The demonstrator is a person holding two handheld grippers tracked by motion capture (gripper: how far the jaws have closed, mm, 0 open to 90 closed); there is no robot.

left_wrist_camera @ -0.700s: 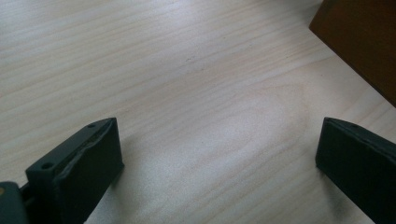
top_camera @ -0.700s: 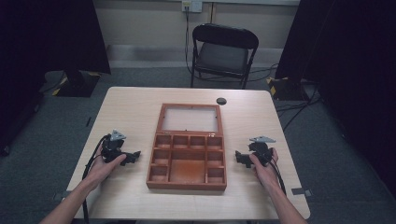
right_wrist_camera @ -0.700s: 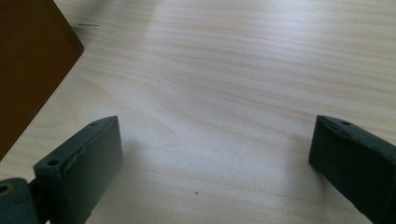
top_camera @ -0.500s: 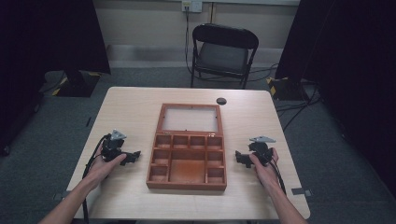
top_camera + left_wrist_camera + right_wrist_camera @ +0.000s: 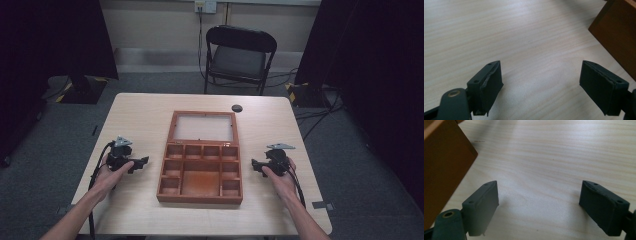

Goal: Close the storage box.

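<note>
We rest left gripper (image 5: 141,162) and right gripper (image 5: 255,165) beside open reddish-brown wooden compartment box (image 5: 202,170), jaws released, empty, flanking it for two-sided reach.

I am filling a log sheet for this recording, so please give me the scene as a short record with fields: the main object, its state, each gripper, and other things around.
main object: wooden box, in the middle of the table
box state: lid open, lying flat behind the compartments; the compartments look empty
left gripper: open, holds nothing, to the left of the box, apart from it
right gripper: open, holds nothing, to the right of the box, apart from it
other on table: small dark round thing near the far edge
behind table: black folding chair
</note>
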